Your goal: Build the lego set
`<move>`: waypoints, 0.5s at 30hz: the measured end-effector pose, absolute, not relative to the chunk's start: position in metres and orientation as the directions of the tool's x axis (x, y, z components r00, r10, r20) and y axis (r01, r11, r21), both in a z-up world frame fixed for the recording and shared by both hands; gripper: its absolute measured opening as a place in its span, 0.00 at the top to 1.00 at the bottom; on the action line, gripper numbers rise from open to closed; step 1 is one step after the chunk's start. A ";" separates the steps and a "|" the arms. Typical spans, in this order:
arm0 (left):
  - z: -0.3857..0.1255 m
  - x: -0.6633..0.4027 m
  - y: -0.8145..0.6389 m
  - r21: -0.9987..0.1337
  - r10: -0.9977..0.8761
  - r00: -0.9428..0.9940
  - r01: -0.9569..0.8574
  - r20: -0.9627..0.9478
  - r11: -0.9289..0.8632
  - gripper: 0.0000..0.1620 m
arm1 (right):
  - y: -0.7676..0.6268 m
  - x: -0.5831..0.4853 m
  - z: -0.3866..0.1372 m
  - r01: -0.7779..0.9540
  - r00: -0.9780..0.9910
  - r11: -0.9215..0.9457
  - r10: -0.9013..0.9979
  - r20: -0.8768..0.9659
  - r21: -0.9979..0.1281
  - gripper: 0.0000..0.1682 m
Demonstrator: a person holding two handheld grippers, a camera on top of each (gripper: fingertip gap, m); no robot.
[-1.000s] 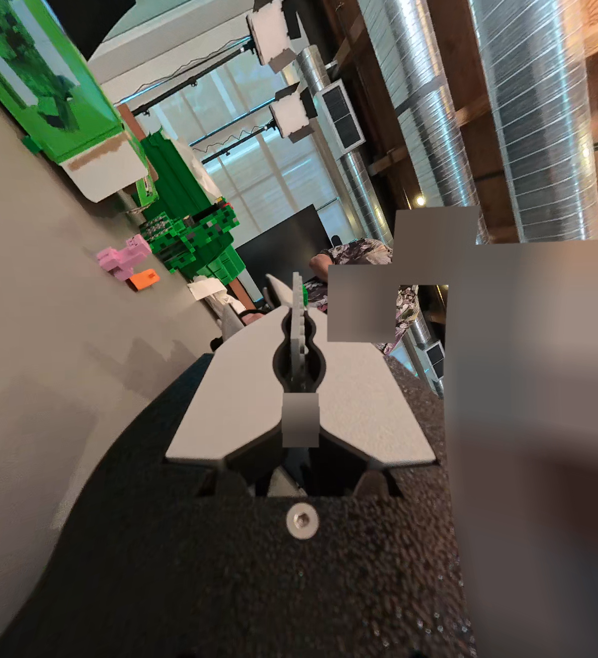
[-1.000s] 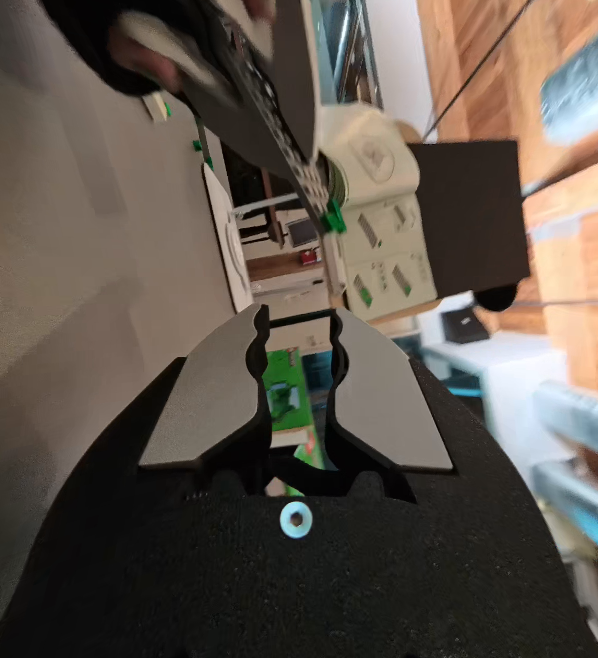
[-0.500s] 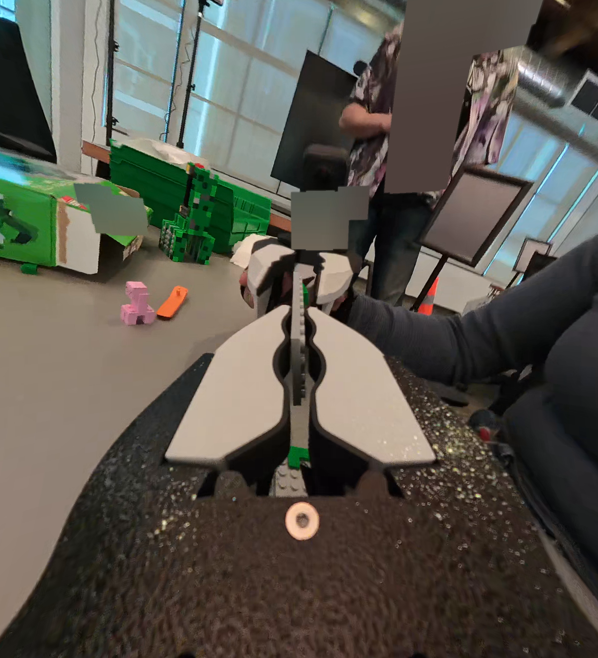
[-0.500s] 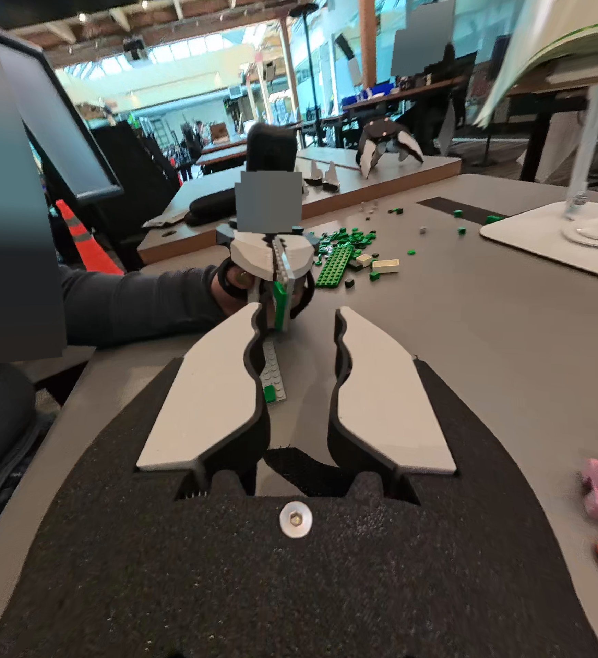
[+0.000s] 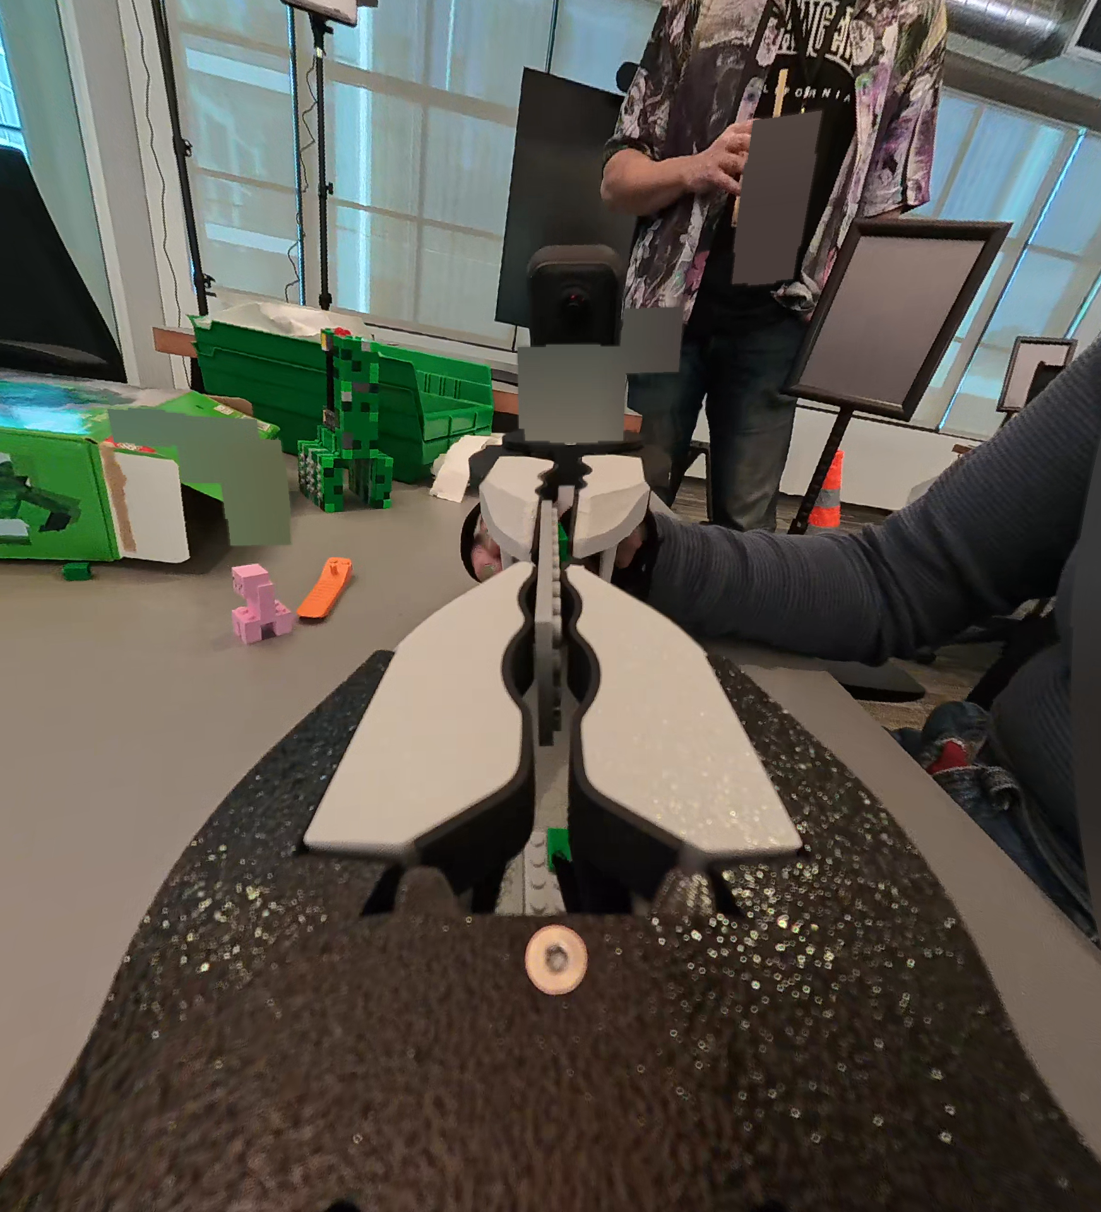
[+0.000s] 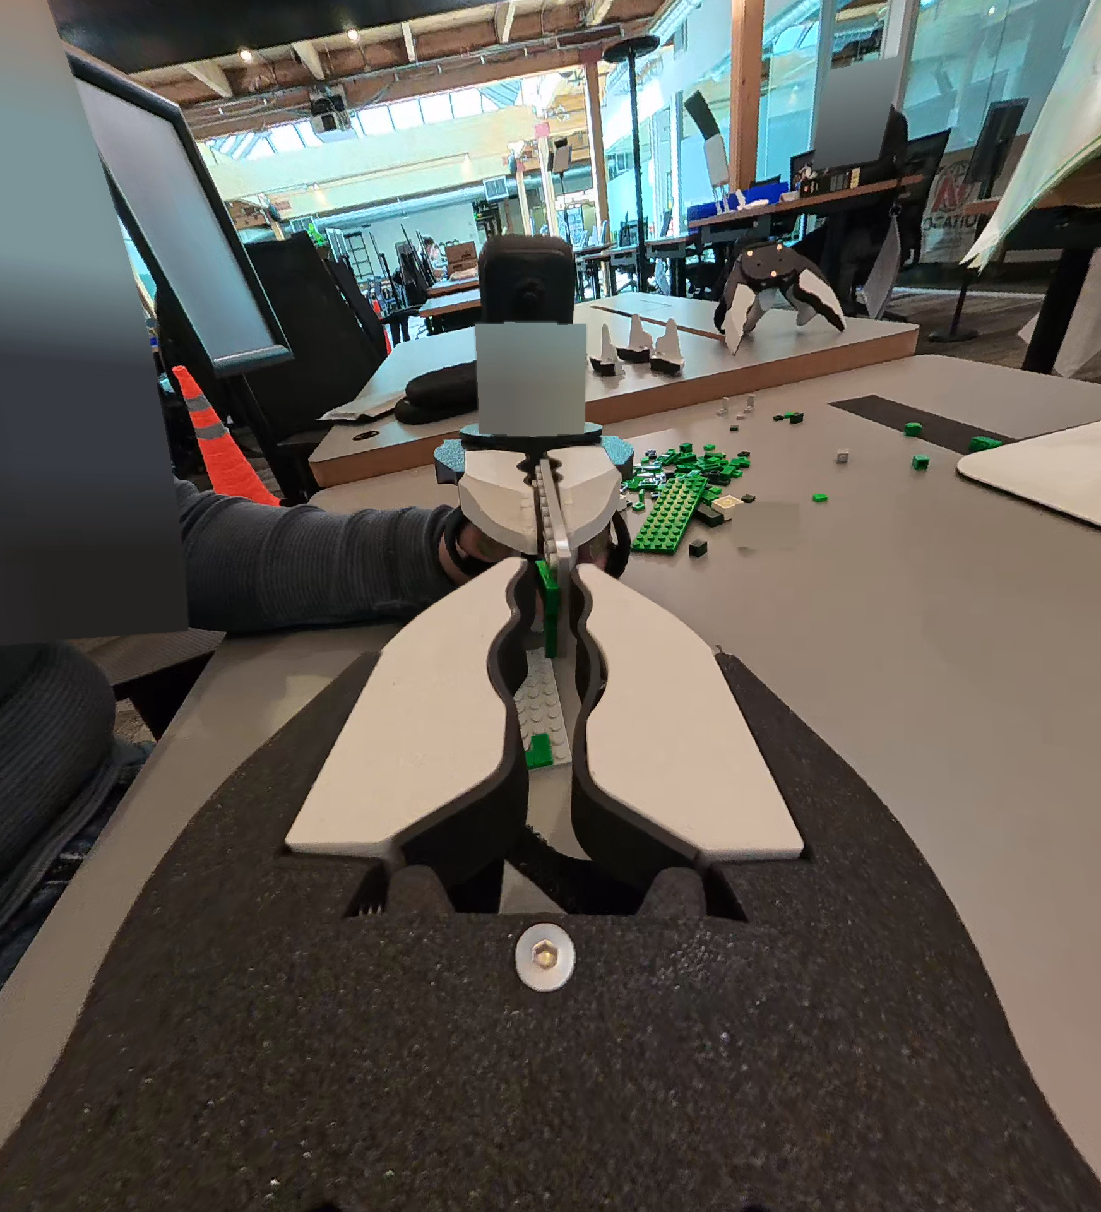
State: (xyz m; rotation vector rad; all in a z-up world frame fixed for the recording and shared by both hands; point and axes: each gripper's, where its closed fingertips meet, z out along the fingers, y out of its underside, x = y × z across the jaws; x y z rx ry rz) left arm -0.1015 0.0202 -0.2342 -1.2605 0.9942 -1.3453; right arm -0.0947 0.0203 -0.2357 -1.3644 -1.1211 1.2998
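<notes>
A long grey Lego plate point(image 5: 548, 656) stands on edge above the grey table point(image 5: 108, 721), held between the two grippers, which face each other. My left gripper point(image 5: 548, 577) is shut on one end of it. My right gripper point(image 6: 549, 574) is shut on the other end, where a green piece point(image 6: 548, 597) sits on the plate point(image 6: 544, 695). A small green brick point(image 6: 540, 751) is on the plate's near end. The right gripper point(image 5: 558, 498) shows beyond the left one, and the left gripper point(image 6: 544, 498) shows beyond the right one.
A pink Lego pig point(image 5: 259, 603), an orange brick separator point(image 5: 325, 587), a green block figure point(image 5: 351, 426), a green box point(image 5: 23, 492) and green bins point(image 5: 403, 400) lie on one side. Loose green bricks point(image 6: 685, 472) and a white pad point(image 6: 1059, 472) lie on the other. A person point(image 5: 764, 164) stands behind. The grippers are tip to tip, or close to it. The small green brick point(image 6: 540, 751) lies around 10 cm away from my left fingertips.
Both views swung from a steep tilt to level. The right gripper, open half a second ago, has closed on the far end of the grey plate that the left gripper holds.
</notes>
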 end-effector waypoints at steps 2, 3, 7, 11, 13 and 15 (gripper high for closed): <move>-0.230 -0.101 0.020 -0.973 -0.985 0.043 0.165 0.169 -0.160 0.97 | 0.019 -0.095 -0.232 -0.002 0.028 -0.151 0.988 -0.151 -0.988 0.95; -0.226 -0.101 0.019 -0.968 -0.985 0.040 0.196 0.169 -0.158 0.97 | 0.018 -0.095 -0.228 -0.025 0.025 -0.138 0.990 -0.139 -0.990 0.95; -0.211 -0.101 0.014 -0.950 -0.989 0.049 0.288 0.136 -0.116 0.97 | 0.013 -0.094 -0.211 -0.120 0.030 -0.065 0.997 -0.069 -0.991 0.95; -0.203 -0.102 0.009 -0.942 -0.994 0.047 0.325 0.103 -0.082 0.97 | 0.008 -0.096 -0.204 -0.148 0.058 0.024 0.998 0.015 -0.989 0.95; -0.204 -0.101 0.008 -0.950 -0.995 0.057 0.307 0.082 -0.061 0.97 | 0.006 -0.095 -0.205 -0.113 0.067 0.066 0.996 0.058 -0.991 0.95; -0.201 -0.102 0.005 -0.944 -0.997 0.049 0.327 0.065 -0.045 0.97 | 0.004 -0.095 -0.203 -0.101 0.098 0.136 0.987 0.126 -0.986 0.95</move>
